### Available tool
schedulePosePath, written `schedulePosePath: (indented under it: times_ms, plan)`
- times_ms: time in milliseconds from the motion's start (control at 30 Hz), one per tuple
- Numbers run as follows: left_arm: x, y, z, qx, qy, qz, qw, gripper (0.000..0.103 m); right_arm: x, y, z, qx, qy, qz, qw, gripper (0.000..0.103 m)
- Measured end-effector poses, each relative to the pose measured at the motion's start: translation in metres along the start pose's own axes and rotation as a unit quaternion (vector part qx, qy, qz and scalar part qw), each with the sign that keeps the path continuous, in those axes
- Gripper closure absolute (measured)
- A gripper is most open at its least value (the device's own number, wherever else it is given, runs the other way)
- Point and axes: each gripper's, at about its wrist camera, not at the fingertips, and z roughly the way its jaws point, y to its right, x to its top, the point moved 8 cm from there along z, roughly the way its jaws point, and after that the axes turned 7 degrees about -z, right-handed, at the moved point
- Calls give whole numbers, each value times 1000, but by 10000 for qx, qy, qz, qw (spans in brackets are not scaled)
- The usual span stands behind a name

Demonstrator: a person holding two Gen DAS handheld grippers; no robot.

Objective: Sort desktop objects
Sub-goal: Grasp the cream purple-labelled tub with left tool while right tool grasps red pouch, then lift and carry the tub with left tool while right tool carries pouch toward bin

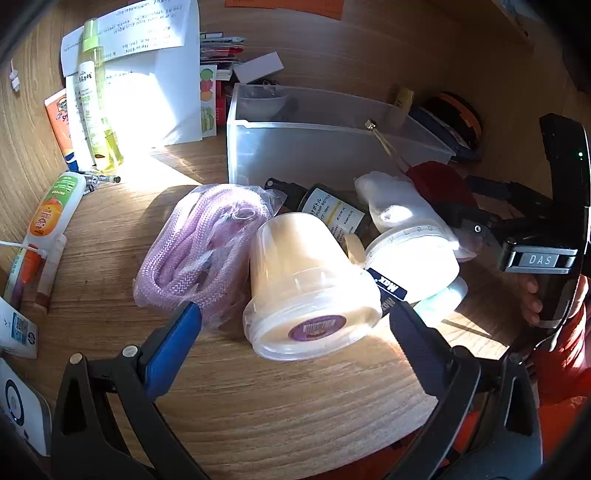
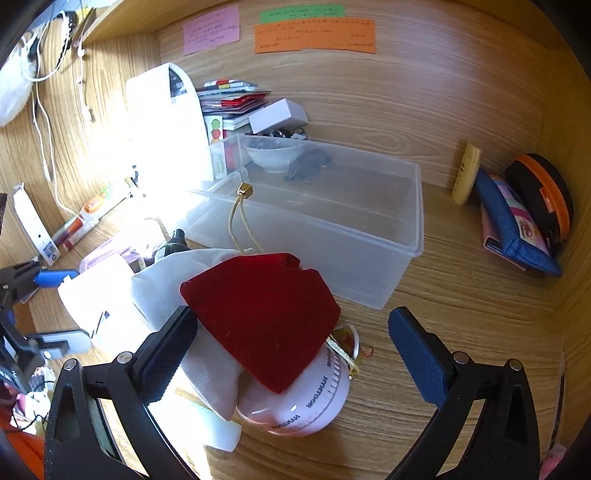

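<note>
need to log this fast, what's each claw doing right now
Left claw: open, holding nothing, the cream tub lies between its fingers.
Right claw: open, holding nothing, over the red pouch.

a home desk nook, by the look of it: a wood-grain desktop (image 2: 461,295) closed in by matching wood panels, with coloured sticky notes (image 2: 314,35) stuck on the back one. personal clutter fills it (mostly toiletries and stationery): lotion tubes (image 1: 55,206), a spray bottle (image 1: 92,96), stacked booklets (image 2: 232,99), printed papers (image 1: 147,74), zip pouches (image 2: 517,221), a clear plastic bin (image 2: 369,258), and a charging cable (image 2: 44,122) hanging at the side.
</note>
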Motion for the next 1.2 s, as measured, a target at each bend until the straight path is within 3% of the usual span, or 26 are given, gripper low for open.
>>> schedulePosePath:
  times_ms: [300,400,467,533,667,833,1033,1200]
  plan:
    - [5,2,11,401,86,186,9990,0,7,0,12,69,-25,-243,9997,3]
    - [7,6,10,285,178,89,9994,2,7,0,11,158,21,-210,9997,14]
    - [6,6,9,301,202,67,9993,15,7,-1,8,212,62,-233,9995,22]
    - [5,4,7,259,196,83,9994,22,7,0,5,231,107,-241,9994,31]
    - [0,5,1,120,161,-26,9998,33,6,2,-1,115,213,-240,9994,35]
    - [-5,6,-2,183,180,-32,9997,33,6,3,-8,152,345,-130,9992,51]
    - [12,11,-21,167,566,4,9983,33,6,8,-14,183,450,-68,9988,65]
    - [20,14,-14,157,554,63,9983,33,6,10,-16,200,515,-130,9984,79]
